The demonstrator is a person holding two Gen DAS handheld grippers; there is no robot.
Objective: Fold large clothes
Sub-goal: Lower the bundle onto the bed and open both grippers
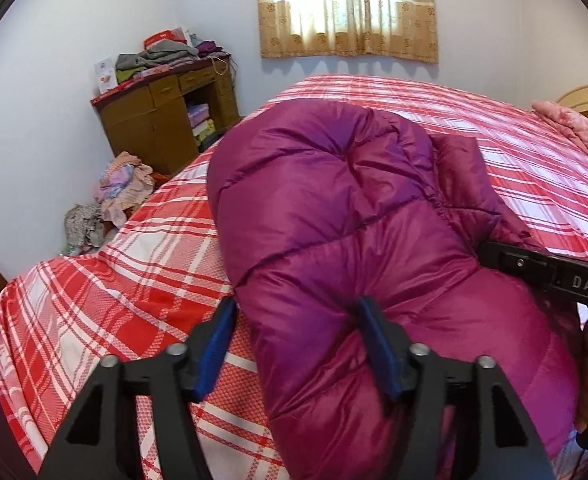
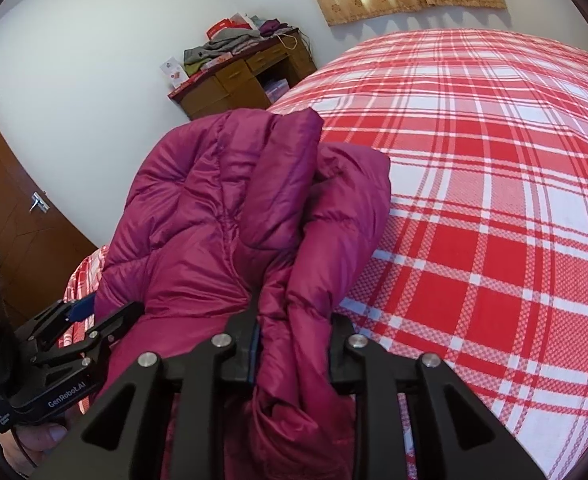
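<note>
The magenta puffer jacket (image 1: 354, 240) lies bunched near the bed's (image 1: 134, 264) left edge. Left tongs (image 1: 294, 344) stand wide, 1 pad dimpling it; right tongs (image 2: 294, 344) pinch a fold. It looks light, springy and slick, so grip seams or hem.

glossy quilted jacket (image 1: 334, 208) (puffy nylon), woven bedsheet (image 1: 142, 264)

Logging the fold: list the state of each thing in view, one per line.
Jacket: folded into a puffy bundle on the bed.
Left gripper: jaws open, one pad dents the jacket.
Right gripper: jaws shut on jacket.
Bed: covered, plaid sheet smooth.
Curtain: drawn.
</note>
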